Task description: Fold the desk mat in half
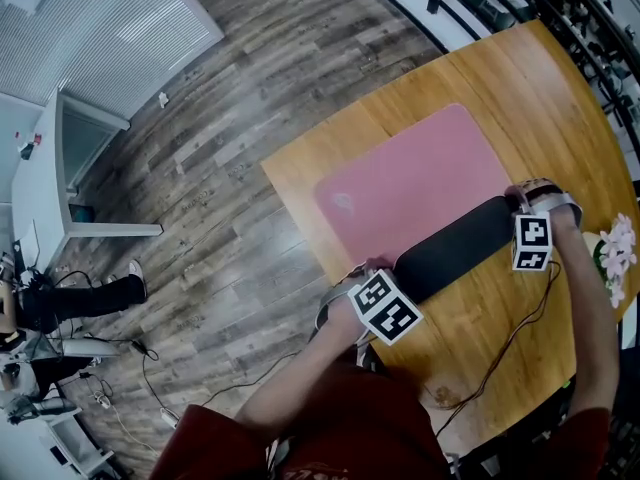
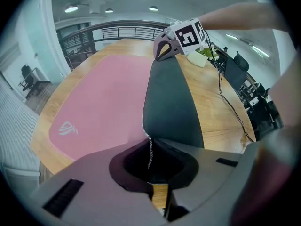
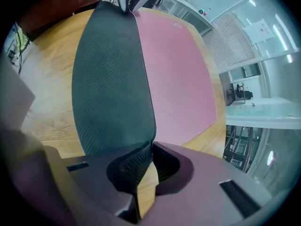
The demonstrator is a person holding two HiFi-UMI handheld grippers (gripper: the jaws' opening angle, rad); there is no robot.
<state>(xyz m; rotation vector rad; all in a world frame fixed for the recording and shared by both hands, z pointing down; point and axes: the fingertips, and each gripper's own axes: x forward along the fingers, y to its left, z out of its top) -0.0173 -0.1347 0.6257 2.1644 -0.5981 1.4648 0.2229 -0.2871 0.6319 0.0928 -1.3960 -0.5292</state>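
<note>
The wooden table carries the mat, pink face up across the table's middle. The mat's edge nearest the person is raised off the table and curled over, showing a black strip of underside. The left gripper, jaws nearly together, pinches that edge's left corner; the right gripper likewise pinches the other corner. White flowers stand at the table's right edge.

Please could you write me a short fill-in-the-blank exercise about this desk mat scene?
The top of the soft rectangular desk mat is ___. Its lifted underside is ___. The light brown table is made of ___. The left claw and right claw are each shut on the ___.
Missing: pink; black; wood; mat.
</note>
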